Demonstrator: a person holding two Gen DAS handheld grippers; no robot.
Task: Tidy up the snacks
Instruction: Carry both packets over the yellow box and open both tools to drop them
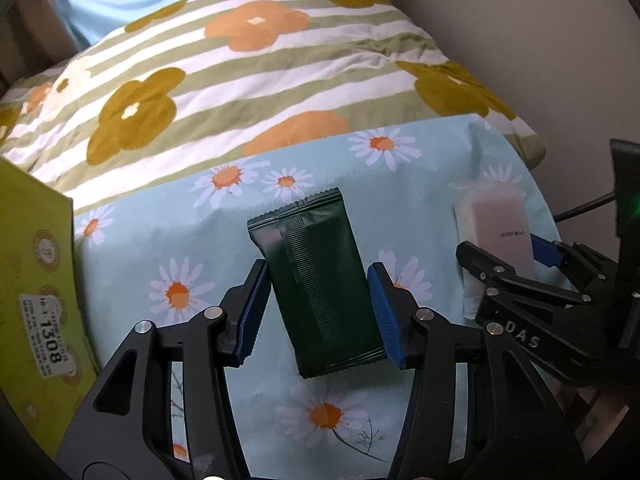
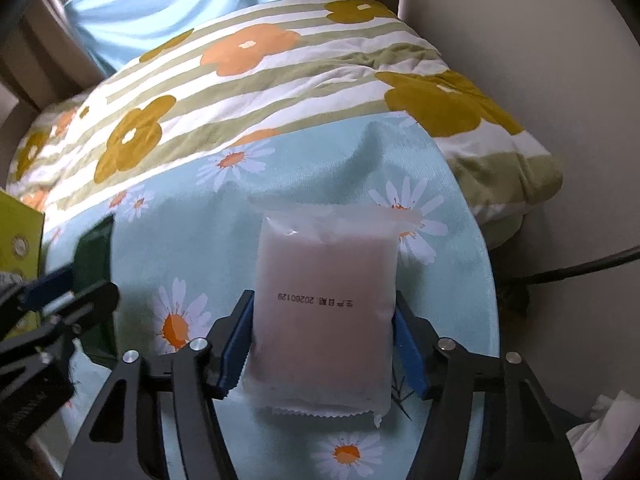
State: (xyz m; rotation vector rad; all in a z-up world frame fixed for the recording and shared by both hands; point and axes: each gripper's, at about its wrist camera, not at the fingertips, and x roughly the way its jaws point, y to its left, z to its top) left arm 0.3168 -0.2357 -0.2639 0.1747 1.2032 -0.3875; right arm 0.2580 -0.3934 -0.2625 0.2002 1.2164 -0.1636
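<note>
Snacks are held one in each gripper, probably so both can go at once to the green box [image 1: 36,280] at the left. Left gripper [image 1: 320,312] pinches the dark green packet [image 1: 320,280] by its long sides, blue pads pressed on it, above the daisy cloth [image 1: 208,248]. Right gripper [image 2: 324,344] has its jaws narrowed onto the pale pink packet [image 2: 324,304], pads touching both sides, over the same cloth.

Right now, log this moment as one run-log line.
left gripper: shut on dark green packet | right gripper: shut on white packet | surface: daisy cloth | box: green, left edge
</note>
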